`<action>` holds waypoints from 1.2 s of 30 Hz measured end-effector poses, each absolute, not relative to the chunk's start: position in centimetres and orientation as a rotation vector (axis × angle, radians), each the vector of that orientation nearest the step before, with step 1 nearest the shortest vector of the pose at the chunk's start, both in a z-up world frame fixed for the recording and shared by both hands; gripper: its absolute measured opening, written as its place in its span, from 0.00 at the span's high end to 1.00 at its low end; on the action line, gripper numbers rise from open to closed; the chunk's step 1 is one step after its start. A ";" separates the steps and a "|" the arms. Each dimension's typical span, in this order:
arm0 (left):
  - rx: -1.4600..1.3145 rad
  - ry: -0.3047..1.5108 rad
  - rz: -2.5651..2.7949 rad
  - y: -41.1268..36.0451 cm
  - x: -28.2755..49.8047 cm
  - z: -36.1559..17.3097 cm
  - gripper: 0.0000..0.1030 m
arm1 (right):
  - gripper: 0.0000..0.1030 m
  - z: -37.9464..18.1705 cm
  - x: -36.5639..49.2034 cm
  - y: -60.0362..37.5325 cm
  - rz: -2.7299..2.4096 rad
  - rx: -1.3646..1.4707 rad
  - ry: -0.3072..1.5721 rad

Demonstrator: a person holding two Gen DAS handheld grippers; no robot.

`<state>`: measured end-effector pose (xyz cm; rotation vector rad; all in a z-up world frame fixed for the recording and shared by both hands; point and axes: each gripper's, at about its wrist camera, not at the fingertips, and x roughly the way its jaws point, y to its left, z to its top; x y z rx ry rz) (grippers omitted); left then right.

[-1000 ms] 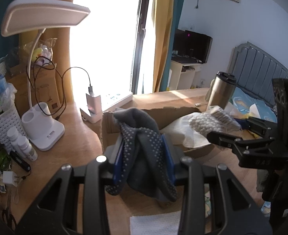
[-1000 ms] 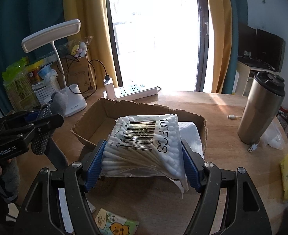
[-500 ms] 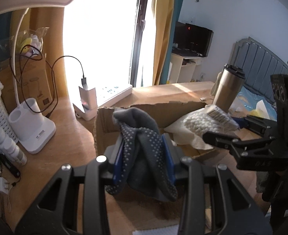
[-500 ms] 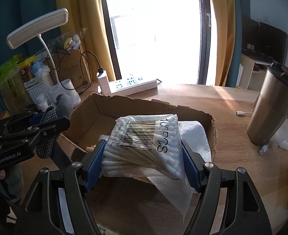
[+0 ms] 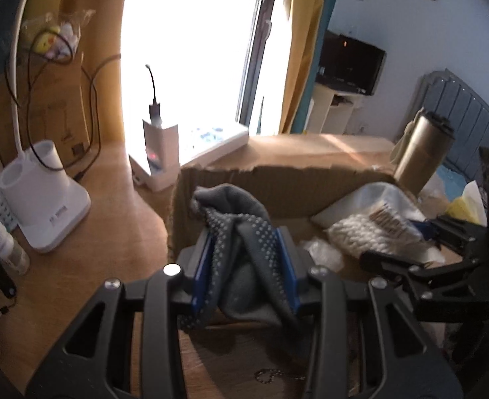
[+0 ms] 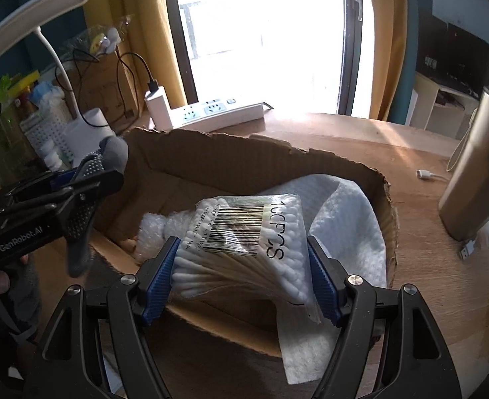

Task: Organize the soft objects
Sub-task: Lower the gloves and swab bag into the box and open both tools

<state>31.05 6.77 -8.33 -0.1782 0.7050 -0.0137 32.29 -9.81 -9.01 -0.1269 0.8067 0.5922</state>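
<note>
My left gripper point(image 5: 246, 259) is shut on a grey dotted glove point(image 5: 241, 232) and holds it over the near left edge of the open cardboard box point(image 5: 277, 179). It also shows at the left of the right wrist view point(image 6: 88, 179). My right gripper point(image 6: 243, 266) is shut on a clear bag of cotton swabs point(image 6: 244, 242) and holds it over the box point(image 6: 244, 156), above a white cloth point(image 6: 344, 212) and some bubble wrap point(image 6: 151, 232) that lie inside. The swab bag shows in the left wrist view point(image 5: 371, 229) too.
A steel tumbler point(image 6: 477, 173) stands right of the box. A white power strip point(image 6: 211, 113) and a charger point(image 6: 158, 106) lie behind it. A desk lamp base point(image 5: 45, 206) and a white basket point(image 6: 45, 129) stand to the left. A USB cable point(image 6: 430, 175) lies near the tumbler.
Both grippers have moved forward and down toward the box. The swab bag now hangs low inside it, and the glove is at its left edge.
</note>
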 end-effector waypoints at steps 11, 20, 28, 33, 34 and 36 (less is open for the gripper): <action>-0.165 0.732 -0.018 6.2 31.3 -8.8 0.47 | 0.18 -9.2 32.3 -10.1 0.596 -0.116 0.809; -0.172 0.679 -0.021 6.1 29.8 -6.7 0.30 | 0.17 -7.9 31.1 -10.4 0.588 -0.115 0.776; -0.164 0.650 -0.024 5.8 27.6 -5.0 0.30 | 0.17 -6.4 29.1 -11.0 0.580 -0.112 0.740; -0.163 0.630 -0.027 5.6 25.7 -4.0 0.30 | 0.17 -5.6 27.6 -11.6 0.574 -0.108 0.723; -0.162 0.626 -0.027 5.6 25.4 -3.8 0.30 | 0.17 -5.5 27.4 -11.7 0.573 -0.109 0.720; -0.161 0.620 -0.028 5.5 24.7 -3.6 0.30 | 0.17 -5.1 26.7 -11.9 0.572 -0.110 0.713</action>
